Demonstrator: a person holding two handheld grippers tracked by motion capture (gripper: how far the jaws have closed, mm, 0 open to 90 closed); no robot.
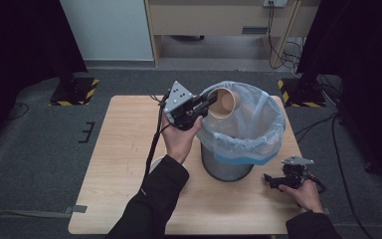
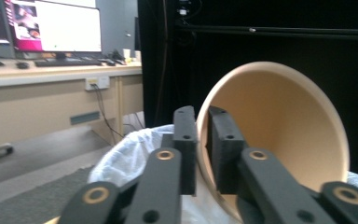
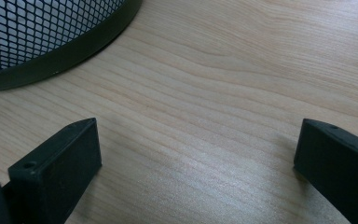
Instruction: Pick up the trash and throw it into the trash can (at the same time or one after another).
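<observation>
**Tan paper cup held over lined bin**

Tan and thin-walled, a paper cup [image 1: 222, 102] hangs on its side above the mouth of a mesh wastebasket [image 1: 227, 167] in the high view, its open end facing the camera; the left hand-held gripper [image 1: 205, 103] has it by the rim, reaching in from the left so that the cup sits over the pale blue bin liner [image 1: 258, 134] rather than over the wooden surface [image 1: 124, 149], a placing that looks meant for a drop straight into the bag; the right hand-held gripper [image 1: 268, 180] rests low on the surface just beside the basket's base, out of the way and carrying nothing.

From the left gripper view, the cup [image 2: 284, 130] stands large and close, its rim passing between the two black pads [image 2: 185, 149]; the jaws are nearly together with the cup wall between them, though a thin gap shows on one side, so the grip reads as light or loosening; the crumpled white edge of the liner [image 2: 126, 158] lies directly beneath, with a desk [image 2: 51, 74] and monitors far behind.

From the right gripper view, the jaws stand wide apart over bare wood grain [image 3: 205, 116], nothing between them; the mesh wall and dark base ring of the basket [image 3: 51, 51] curve across the upper left corner, near but untouched.
</observation>
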